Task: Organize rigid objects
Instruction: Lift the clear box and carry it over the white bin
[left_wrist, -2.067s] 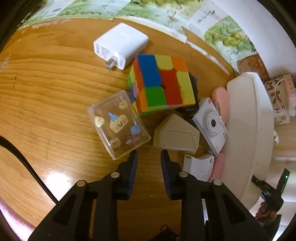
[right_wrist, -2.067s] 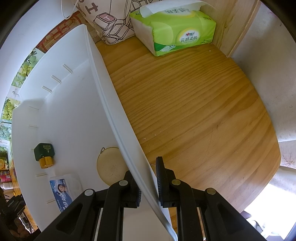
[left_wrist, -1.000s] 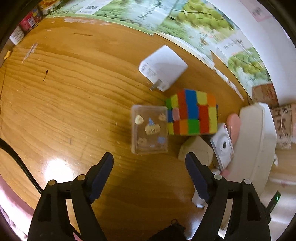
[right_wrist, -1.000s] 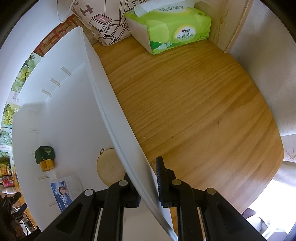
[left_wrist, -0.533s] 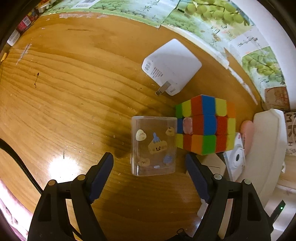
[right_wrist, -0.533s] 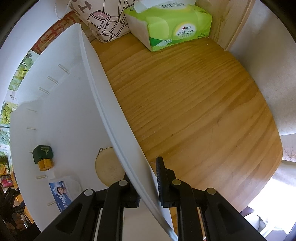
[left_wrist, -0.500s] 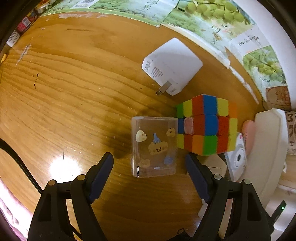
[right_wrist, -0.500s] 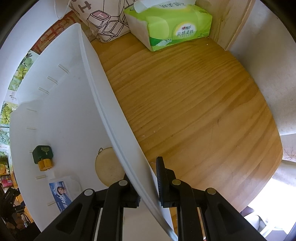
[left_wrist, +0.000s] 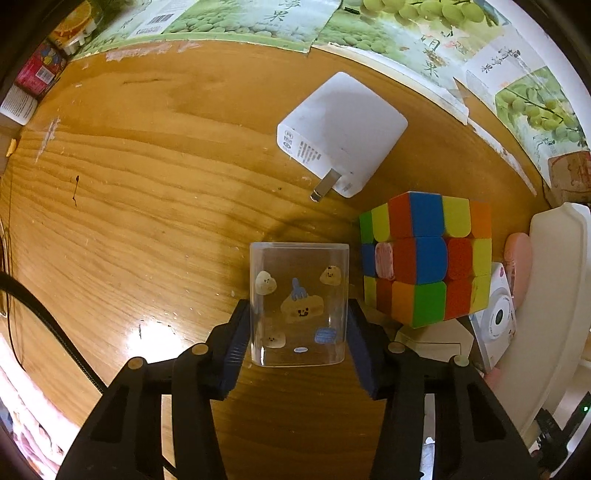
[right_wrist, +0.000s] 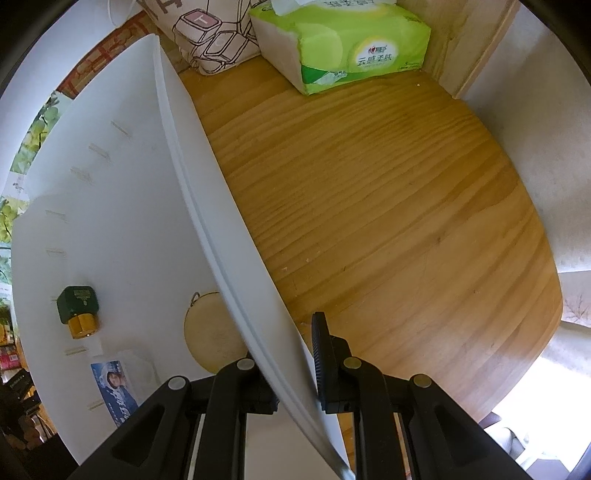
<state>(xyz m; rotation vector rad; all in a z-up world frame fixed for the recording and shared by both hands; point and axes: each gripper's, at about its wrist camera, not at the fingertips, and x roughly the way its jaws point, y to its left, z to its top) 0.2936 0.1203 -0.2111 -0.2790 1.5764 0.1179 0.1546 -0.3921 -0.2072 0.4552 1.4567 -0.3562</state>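
Observation:
A clear plastic box (left_wrist: 299, 273) with little cartoon stickers lies on the wooden table (left_wrist: 147, 221). My left gripper (left_wrist: 298, 308) points down over it. Its jaws are closing, and both pads meet the box's long sides. A colourful puzzle cube (left_wrist: 424, 254) stands just right of the box, and a white plug charger (left_wrist: 341, 134) lies beyond. My right gripper (right_wrist: 295, 354) is shut on the wall of the white bin (right_wrist: 207, 206). In the bin lie a green bottle with a gold cap (right_wrist: 77, 308), a round tan disc (right_wrist: 210, 332) and a printed packet (right_wrist: 114, 387).
A white toy camera (left_wrist: 496, 321), a beige box (left_wrist: 436, 338) and a pink item (left_wrist: 517, 266) crowd between the cube and the bin's rim (left_wrist: 554, 295). A green tissue pack (right_wrist: 340, 40) and a patterned cushion (right_wrist: 207, 33) stand at the back. Printed sheets (left_wrist: 240, 18) line the far edge.
My left gripper came down over the clear box and its fingers closed in from wide apart onto the box's sides. The right gripper kept its hold on the bin wall.

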